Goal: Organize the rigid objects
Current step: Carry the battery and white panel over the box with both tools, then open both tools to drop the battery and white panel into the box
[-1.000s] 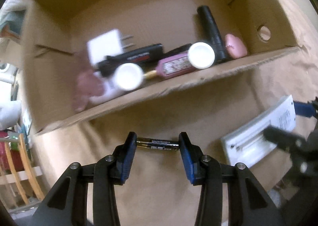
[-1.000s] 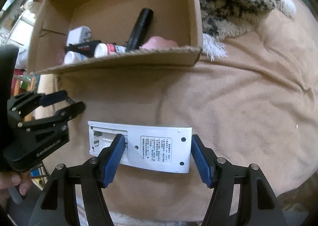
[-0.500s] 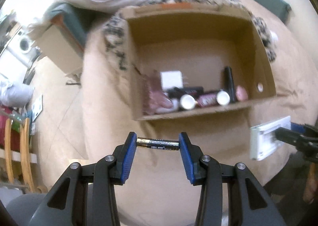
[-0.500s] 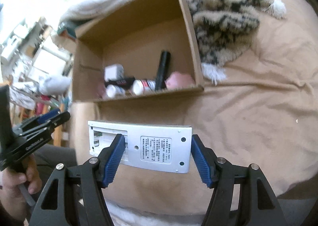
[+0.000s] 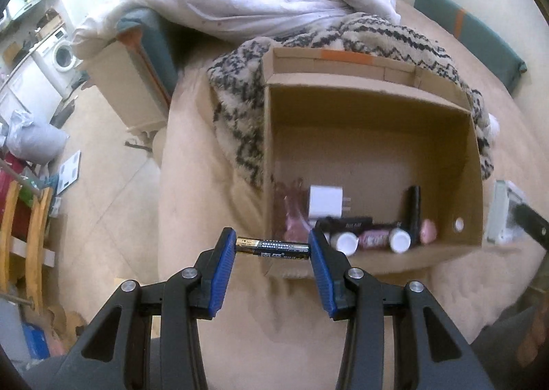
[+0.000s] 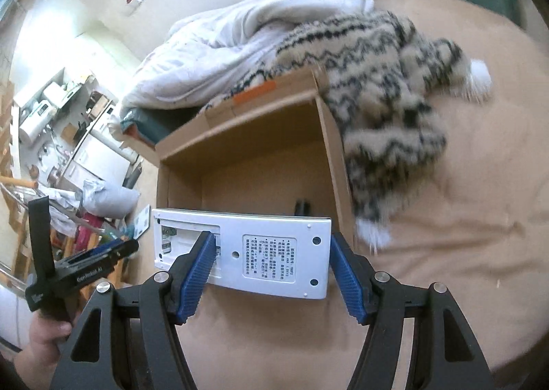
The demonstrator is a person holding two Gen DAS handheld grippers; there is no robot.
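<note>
- left wrist view showed the left gripper [image 5: 273,248] with fingers clamped end to end on a battery [image 5: 273,248], held above the bed [image 5: 206,184] near the cardboard box [image 5: 475,149].
- right gripper [image 6: 271,261] had fingers clamped on a white device [image 6: 271,252], battery bay open.
- step judged: carrying both; next called for seating the battery or boxing each.

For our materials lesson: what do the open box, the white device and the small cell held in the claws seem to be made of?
Box: brown corrugated cardboard, matte, with raw cut edges.
White device: probably hard plastic, smooth with a slight sheen, screw holes and a printed label.
Battery: likely metal in a glossy black-and-gold printed wrap.
</note>
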